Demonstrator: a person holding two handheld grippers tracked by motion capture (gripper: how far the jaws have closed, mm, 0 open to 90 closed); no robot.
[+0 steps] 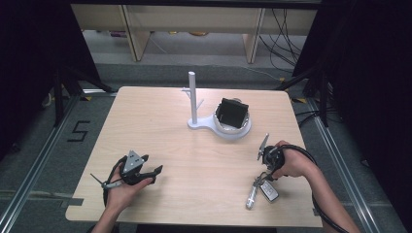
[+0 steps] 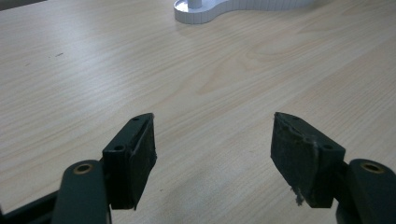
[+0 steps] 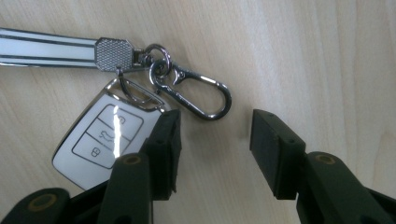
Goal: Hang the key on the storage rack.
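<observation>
Two tools are in play, one in each of the person's hands, both low over the pale wood-grain table [image 1: 194,160]. The right tool [image 3: 212,140] points down at a car key fob [image 3: 100,137] lying near the table's front right corner, in front of the right hand [image 1: 289,162]. Its jaws stand wide apart with nothing between them; the left pad sits just beside the fob's edge and overlaps it in the right gripper view, though contact cannot be confirmed. The left tool [image 2: 212,154] is likewise spread open and empty, resting over bare table at the front left.

Judged step: the key set lies flat on the table with the right tool open above it, either just before a grasp or just after a placement; which of the two cannot be told. A pick-up would call for centring the jaws over the fob body or the ring cluster, then closing.

Materials:
- Fob: glossy white, rounded-rectangular, with outlined buttons and a chrome rim
- Snap hook [image 3: 201,95]: polished metal, joined to a split ring
- Strap [image 3: 46,46]: flat white band with dark stripes, ending in a knurled metal clamp
- White stand [image 1: 194,104]: matte plastic post on a round-lobed base, far centre, beside a dark box [image 1: 232,112]
</observation>
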